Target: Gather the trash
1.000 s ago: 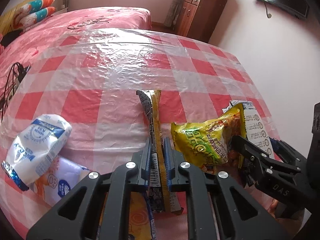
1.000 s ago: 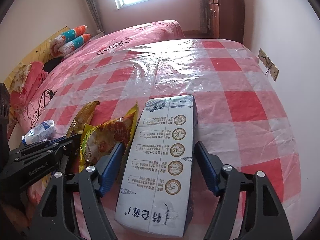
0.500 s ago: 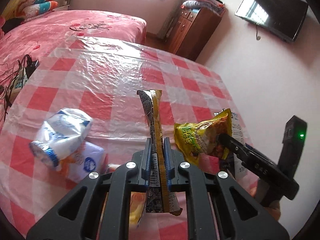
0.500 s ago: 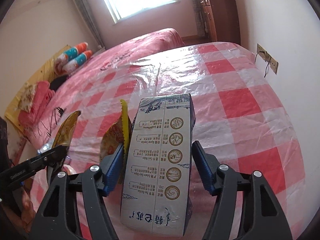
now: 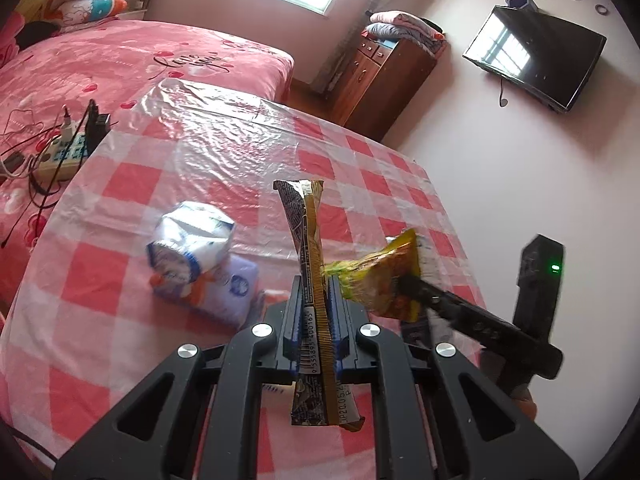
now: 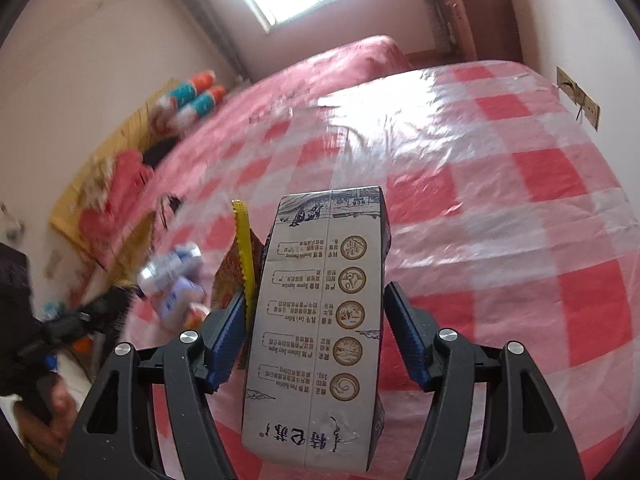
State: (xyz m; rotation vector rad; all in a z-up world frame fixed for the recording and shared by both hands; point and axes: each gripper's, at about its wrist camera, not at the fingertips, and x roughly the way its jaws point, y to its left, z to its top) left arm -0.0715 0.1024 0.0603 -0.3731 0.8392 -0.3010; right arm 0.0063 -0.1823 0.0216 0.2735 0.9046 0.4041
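Observation:
My left gripper (image 5: 314,300) is shut on a flat black and yellow snack wrapper (image 5: 306,240) and holds it edge-up above the checked table (image 5: 208,152). My right gripper (image 6: 314,312) is shut on a white milk carton (image 6: 324,308) together with a yellow and red snack bag (image 6: 238,264), both lifted off the table. That bag (image 5: 380,276) and the right gripper also show in the left wrist view. A crumpled white and blue bag (image 5: 192,240) lies on a pale tissue pack (image 5: 224,288) on the table, left of my left gripper.
The table has a red and white checked cloth under clear plastic. A pink bed (image 5: 100,60) lies beyond it, with a power strip and cables (image 5: 60,148) at its left edge. A wooden cabinet (image 5: 380,80) and a wall television (image 5: 536,56) stand at the back right.
Both grippers have risen well above the table with their loads. The white and blue bag and the tissue pack now appear farther away below.

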